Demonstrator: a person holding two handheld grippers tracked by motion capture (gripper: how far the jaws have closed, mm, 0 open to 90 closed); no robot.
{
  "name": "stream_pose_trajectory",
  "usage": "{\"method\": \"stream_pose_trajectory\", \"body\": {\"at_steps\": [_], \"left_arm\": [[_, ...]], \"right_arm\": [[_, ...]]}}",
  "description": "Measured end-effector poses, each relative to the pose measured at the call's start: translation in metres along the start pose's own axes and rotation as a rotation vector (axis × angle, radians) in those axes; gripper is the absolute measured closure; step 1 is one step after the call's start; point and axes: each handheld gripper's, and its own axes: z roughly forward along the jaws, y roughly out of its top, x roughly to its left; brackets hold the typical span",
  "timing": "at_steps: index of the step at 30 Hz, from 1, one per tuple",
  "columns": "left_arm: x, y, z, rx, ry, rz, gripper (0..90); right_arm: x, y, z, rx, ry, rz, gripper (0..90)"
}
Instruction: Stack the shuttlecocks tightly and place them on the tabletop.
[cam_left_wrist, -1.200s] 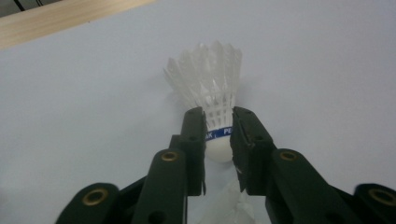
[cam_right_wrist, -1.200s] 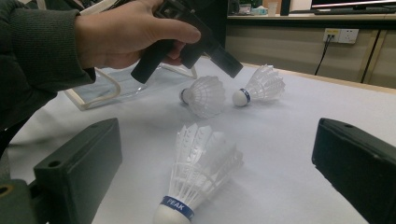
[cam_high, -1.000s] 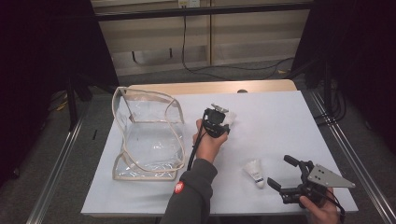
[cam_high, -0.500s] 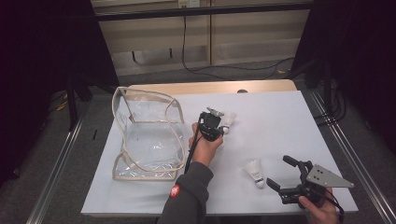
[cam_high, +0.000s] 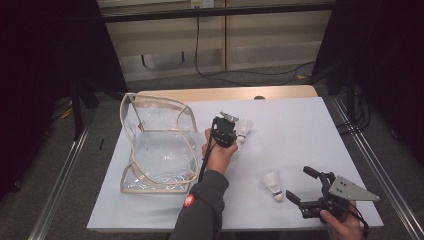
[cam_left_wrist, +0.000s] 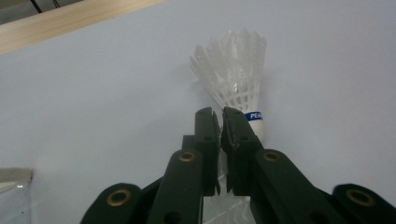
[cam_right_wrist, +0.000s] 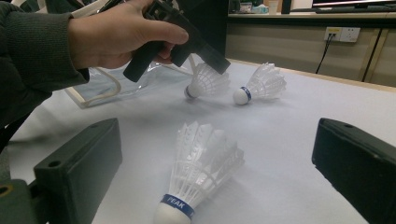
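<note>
A person at the white desk (cam_high: 310, 130) works two hand-held grippers among three shuttlecocks: the left hand-held gripper (cam_left_wrist: 218, 122) has just been closing and now pinches the feather skirt of one shuttlecock (cam_right_wrist: 207, 80) near the desk's middle, its jaws almost together, with a second shuttlecock (cam_left_wrist: 236, 74) lying just beyond its tips, cork toward the camera. The right hand-held gripper (cam_high: 299, 186) rests near the desk's front right corner, jaws wide and holding nothing, a third shuttlecock (cam_high: 273, 182) just beside it. A clear plastic bag (cam_high: 155, 145) stands open at the left. The feathers look fragile, so the pinch is best kept light and the lift slow and straight, then a level carry over the bag's rim before letting go; squeezing harder would likely crush the skirt
</note>
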Motion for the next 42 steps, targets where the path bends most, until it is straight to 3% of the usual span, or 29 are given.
{"method": "stream_pose_trajectory", "body": {"at_steps": [26, 42], "left_arm": [[-0.0079, 0.0002, 0.0071, -0.004, -0.058, -0.014, 73.1], [-0.0080, 0.0008, 0.0085, -0.015, -0.066, -0.034, 65.9]], "right_arm": [[0.0005, 0.0002, 0.0000, 0.002, 0.002, -0.001, 1.0], [0.0005, 0.0003, 0.0000, 0.001, 0.002, -0.002, 1.0]]}}
